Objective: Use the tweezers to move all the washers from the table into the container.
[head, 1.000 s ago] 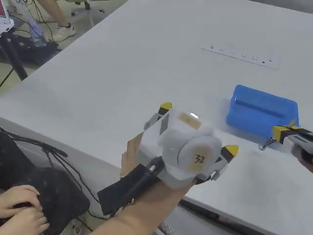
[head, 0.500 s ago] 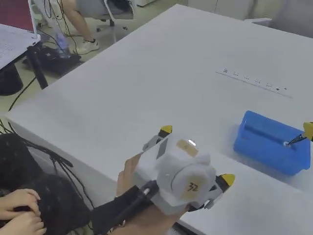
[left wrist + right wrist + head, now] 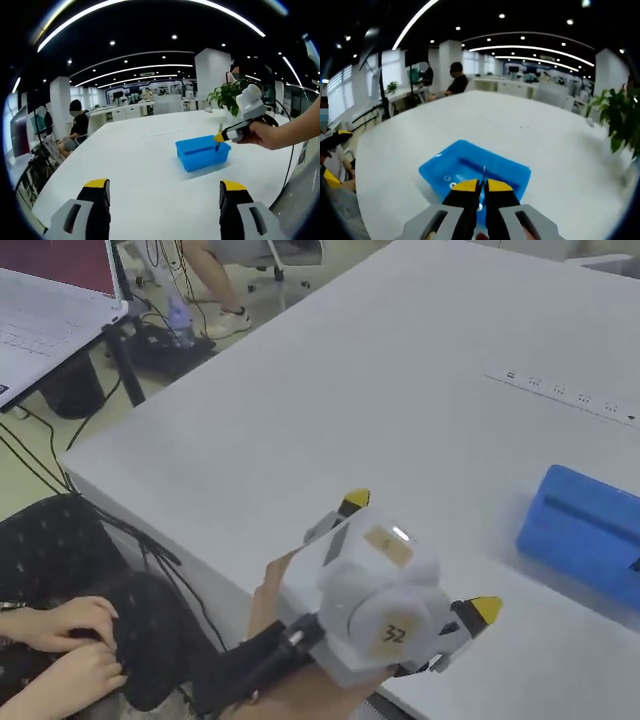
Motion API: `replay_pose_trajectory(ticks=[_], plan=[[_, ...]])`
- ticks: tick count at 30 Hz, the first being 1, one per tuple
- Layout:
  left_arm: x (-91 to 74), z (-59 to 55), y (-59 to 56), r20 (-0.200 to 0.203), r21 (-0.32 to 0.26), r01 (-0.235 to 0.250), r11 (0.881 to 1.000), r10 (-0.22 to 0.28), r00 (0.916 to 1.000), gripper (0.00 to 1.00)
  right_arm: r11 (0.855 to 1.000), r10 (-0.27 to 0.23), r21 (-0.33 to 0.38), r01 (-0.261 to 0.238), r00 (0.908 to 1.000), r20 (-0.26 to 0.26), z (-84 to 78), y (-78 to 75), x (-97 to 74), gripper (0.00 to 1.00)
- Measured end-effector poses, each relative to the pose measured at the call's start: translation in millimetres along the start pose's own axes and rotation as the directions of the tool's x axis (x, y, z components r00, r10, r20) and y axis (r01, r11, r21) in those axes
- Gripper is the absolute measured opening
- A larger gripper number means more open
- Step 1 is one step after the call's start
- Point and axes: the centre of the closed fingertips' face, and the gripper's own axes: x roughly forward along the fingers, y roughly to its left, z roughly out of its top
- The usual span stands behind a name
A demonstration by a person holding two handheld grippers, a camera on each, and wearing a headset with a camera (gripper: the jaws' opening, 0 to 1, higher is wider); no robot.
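The right tongs are seen closed on the tweezers, whose thin shaft is clamped between the yellow tips with its long axis laid along the tongs' own line, and the point is directed forward and down into the blue container. In the left gripper view the right tongs are held in a hand above the far right corner of the container, and the tweezers are seen running steeply downward from the yellow tip, ending just inside the rim. Whether anything is pinched at the point of the tweezers cannot be told. Two small pale washers are seen lying on the container floor, left of the tweezers. The left tongs are held wide open with nothing between them, aimed across the white tabletop towards the container and well apart from it. In the head view the left tongs are carried over the near edge of the tabletop, with the container to their right at the frame edge and a white power strip lying flat beyond it. A potted plant is seen behind the right tongs
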Motion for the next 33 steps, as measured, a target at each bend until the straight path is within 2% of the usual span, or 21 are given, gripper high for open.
replay_pose_trajectory(ticks=[5,6,9,13,15,16,17,19,21,22,24,25,26,27,29,30,31,32,33], plan=[[1.0,-2.2,-0.6,-0.010,0.008,0.000,1.000,0.000,1.0000,0.92,1.000,0.003,-0.011,-0.003,0.9999,-0.013,-5.4,1.6,-0.1,0.01],[0.8,-2.3,-0.7,-0.010,0.009,-0.001,1.000,0.001,0.9999,0.92,1.000,0.004,-0.005,-0.004,1.0000,0.004,-3.1,1.5,-0.4,0.01],[0.4,-2.4,-0.8,-0.011,0.006,0.000,1.000,0.000,0.9999,0.92,1.000,-0.003,0.001,0.003,1.0000,-0.007,-1.8,-0.6,-0.7,0.02],[-0.2,-1.6,-1.0,-0.004,0.004,0.001,1.000,-0.001,1.0000,0.92,1.000,0.000,0.012,0.000,0.9987,0.050,20.4,1.2,-15.0,0.02],[-0.4,-1.1,-0.2,0.000,0.001,-0.001,1.000,0.001,1.0000,0.92,0.999,0.031,0.005,-0.031,0.9969,0.072,31.6,11.7,-23.7,0.01],[-0.8,-0.9,-0.4,0.002,-0.004,0.002,1.000,-0.002,1.0000,0.92,0.998,0.061,-0.019,-0.060,0.9952,0.077,38.0,21.9,-31.0,0.01],[-1.0,-0.4,-0.6,0.004,-0.004,0.003,1.000,-0.003,1.0000,0.92,0.996,0.073,-0.050,-0.069,0.9939,0.083,40.9,24.8,-35.8,0.01],[-1.7,0.7,-1.2,0.010,-0.006,0.006,1.000,-0.006,0.9999,0.92,0.981,0.118,-0.164,-0.107,0.9910,0.062,43.4,40.0,-49.6,0.01],[-2.3,2.0,-1.2,0.016,-0.010,0.006,1.000,-0.006,0.9999,0.92,0.949,0.172,-0.270,-0.163,0.9850,0.010,36.2,56.4,-61.6,0.01],[-2.6,2.4,-0.9,0.018,-0.012,0.005,1.000,-0.005,0.9998,0.92,0.922,0.211,-0.323,-0.215,0.9764,-0.047,26.4,66.5,-66.8,0.01],[-3.1,4.1,-1.1,0.028,-0.018,0.008,1.000,-0.008,0.9996,0.91,0.879,0.234,-0.397,-0.264,0.9645,-0.122,11.4,76.1,-73.1,0.01],[-3.0,4.1,-1.6,0.029,-0.021,0.012,1.000,-0.011,0.9995,0.91,0.842,0.264,-0.432,-0.322,0.9457,-0.189,-2.8,85.1,-77.9,0.01],[-2.9,4.0,-1.9,0.028,-0.020,0.013,1.000,-0.013,0.9995,0.91,0.818,0.259,-0.460,-0.345,0.9354,-0.241,-16.0,87.7,-79.6,0.01],[-3.0,4.1,-2.5,0.029,-0.018,0.016,1.000,-0.015,0.9995,0.91,0.803,0.263,-0.473,-0.363,0.9275,-0.266,-24.0,90.0,-80.1,0.01],[-4.0,5.8,-3.0,0.038,-0.015,0.018,1.000,-0.017,0.9991,0.91,0.782,0.289,-0.451,-0.431,0.8908,-0.350,-46.2,99.8,-80.2,0.01],[-3.9,5.5,-2.8,0.036,-0.016,0.018,1.000,-0.017,0.9992,0.91,0.771,0.291,-0.456,-0.444,0.8830,-0.368,-51.6,103.0,-77.8,0.01],[-3.7,4.5,-2.5,0.031,-0.018,0.017,1.000,-0.017,0.9994,0.91,0.740,0.298,-0.465,-0.486,0.8565,-0.421,-62.0,109.1,-75.8,0.01],[-3.4,3.9,-2.3,0.027,-0.018,0.016,1.000,-0.016,0.9995,0.91,0.720,0.290,-0.485,-0.496,0.8503,-0.439,-66.0,112.0,-72.9,0.01],[-3.5,3.8,-2.2,0.027,-0.017,0.016,1.000,-0.016,0.9995,0.91,0.690,0.288,-0.516,-0.508,0.8460,-0.449,-69.0,119.5,-68.0,0.01]])
